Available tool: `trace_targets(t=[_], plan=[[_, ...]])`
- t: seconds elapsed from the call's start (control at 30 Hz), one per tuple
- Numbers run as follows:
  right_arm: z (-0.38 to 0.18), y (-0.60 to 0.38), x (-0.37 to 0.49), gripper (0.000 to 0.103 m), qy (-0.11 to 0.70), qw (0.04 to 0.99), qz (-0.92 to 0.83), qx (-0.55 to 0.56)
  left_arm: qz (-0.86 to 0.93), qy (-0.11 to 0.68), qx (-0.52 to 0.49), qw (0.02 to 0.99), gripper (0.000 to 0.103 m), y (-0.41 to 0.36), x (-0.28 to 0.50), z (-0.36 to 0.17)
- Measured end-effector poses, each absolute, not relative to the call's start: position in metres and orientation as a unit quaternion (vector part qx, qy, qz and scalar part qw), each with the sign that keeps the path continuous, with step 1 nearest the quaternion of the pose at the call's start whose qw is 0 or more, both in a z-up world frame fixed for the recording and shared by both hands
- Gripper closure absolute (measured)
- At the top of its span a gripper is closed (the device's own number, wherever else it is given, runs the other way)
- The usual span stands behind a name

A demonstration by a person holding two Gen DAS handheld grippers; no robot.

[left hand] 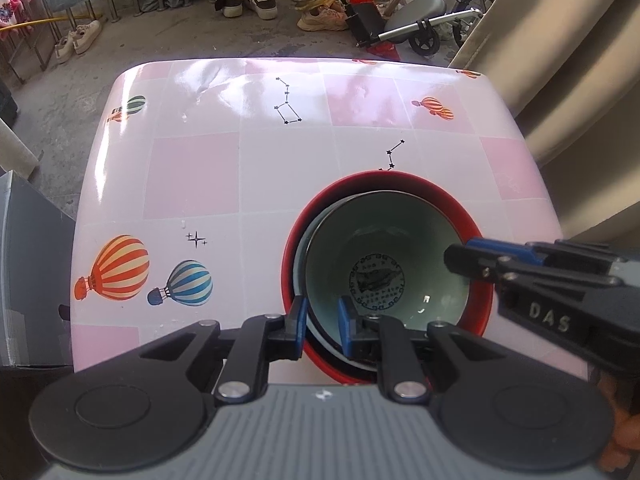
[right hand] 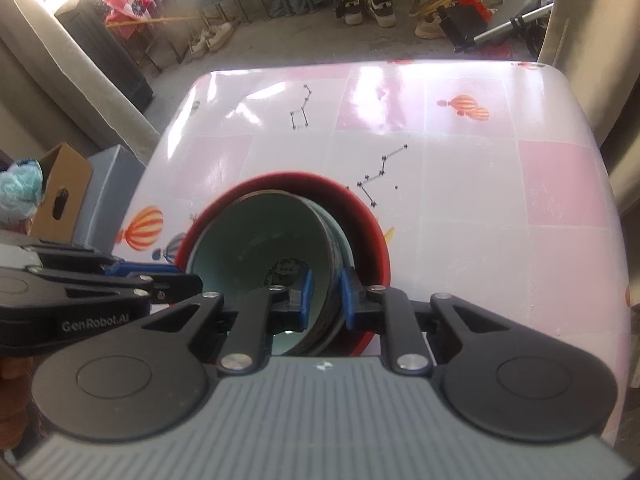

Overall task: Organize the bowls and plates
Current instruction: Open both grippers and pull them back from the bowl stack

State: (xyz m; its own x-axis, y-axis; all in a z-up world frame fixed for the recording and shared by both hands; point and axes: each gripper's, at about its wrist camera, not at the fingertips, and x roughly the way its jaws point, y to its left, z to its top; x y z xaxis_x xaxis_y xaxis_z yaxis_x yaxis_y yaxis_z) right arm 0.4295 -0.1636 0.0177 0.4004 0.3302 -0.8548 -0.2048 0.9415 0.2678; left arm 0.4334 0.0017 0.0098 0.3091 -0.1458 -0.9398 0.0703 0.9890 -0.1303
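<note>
A red bowl [left hand: 286, 272] [right hand: 373, 232] stands on the pink balloon-print table [left hand: 192, 176] [right hand: 480, 200], near its front edge. A pale green bowl [left hand: 380, 232] [right hand: 260, 232] with a dark round print in its bottom is nested inside it, with another pale rim just under it. My left gripper [left hand: 322, 326] is shut on the near rims: one pad is outside the red bowl, the other inside the green bowl. My right gripper [right hand: 325, 300] [left hand: 456, 260] is shut on the green bowl's right rim, with its outer pad between the green wall and the red bowl. The left gripper [right hand: 192, 280] shows at the left in the right wrist view.
The table's far half is bare cloth. Beyond it, on the concrete floor, are several shoes [left hand: 244, 0] and a folded wheeled frame [left hand: 424, 28]. A cardboard box [right hand: 60, 188] and a grey case [left hand: 24, 260] stand left of the table. Beige fabric [left hand: 560, 80] rises at the right.
</note>
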Motion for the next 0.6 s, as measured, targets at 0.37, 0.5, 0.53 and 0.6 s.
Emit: trace_targets(t=[0.37, 0.5, 0.53, 0.6], plan=[[0.011, -0.162, 0.427, 0.093, 0.518, 0.839, 0.16, 0.048, -0.06, 0.578, -0.038, 0.813, 0.086, 0.009, 0.432, 0.014], [0.023, -0.169, 0.427, 0.094, 0.497, 0.849, 0.164, 0.069, -0.059, 0.576, -0.041, 0.814, 0.085, 0.012, 0.432, 0.015], [0.027, -0.17, 0.428, 0.095, 0.491, 0.852, 0.165, 0.071, -0.058, 0.575, -0.041, 0.815, 0.083, 0.013, 0.431, 0.015], [0.029, -0.17, 0.428, 0.095, 0.485, 0.855, 0.168, 0.071, -0.058, 0.575, -0.042, 0.815, 0.082, 0.014, 0.431, 0.014]])
